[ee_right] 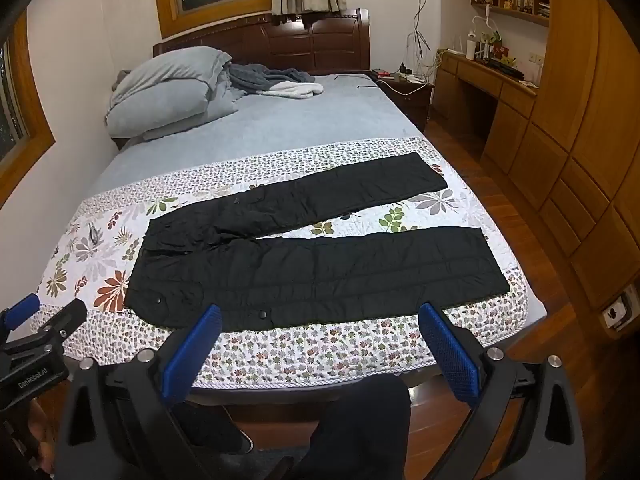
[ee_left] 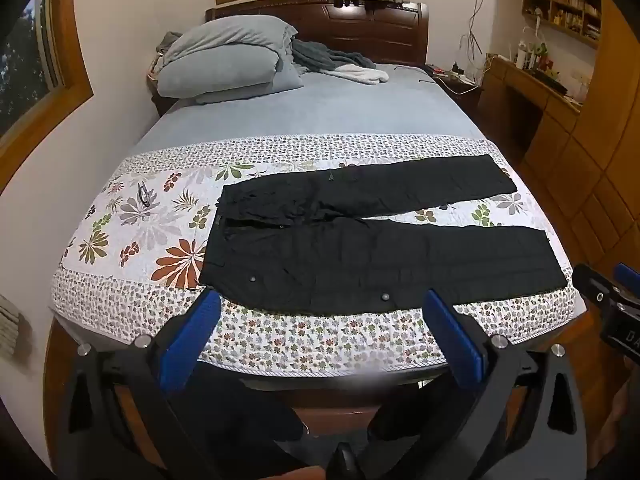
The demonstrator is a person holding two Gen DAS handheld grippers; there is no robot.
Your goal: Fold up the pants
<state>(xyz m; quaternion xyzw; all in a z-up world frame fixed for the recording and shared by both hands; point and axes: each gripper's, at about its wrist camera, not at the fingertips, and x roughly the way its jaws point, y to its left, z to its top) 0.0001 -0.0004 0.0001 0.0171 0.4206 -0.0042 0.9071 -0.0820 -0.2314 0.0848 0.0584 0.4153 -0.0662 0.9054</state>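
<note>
Left wrist view is showing both grippers, left gripper and right gripper, hovering with fingers apart before the flat black pants, so pinching probably the near leg's edge cleanly should be helping.

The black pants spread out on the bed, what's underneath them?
The black pants lie flat on a white floral quilt, which covers the blue-sheeted bed. The quilt's pattern directly beneath them is hidden.

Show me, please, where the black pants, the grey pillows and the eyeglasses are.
black pants [ee_left: 360, 256]: left wrist view, thigh of near leg.
grey pillows [ee_right: 160, 100]: right wrist view, side of lower pillow.
eyeglasses [ee_left: 143, 194]: left wrist view, frame on quilt.
</note>
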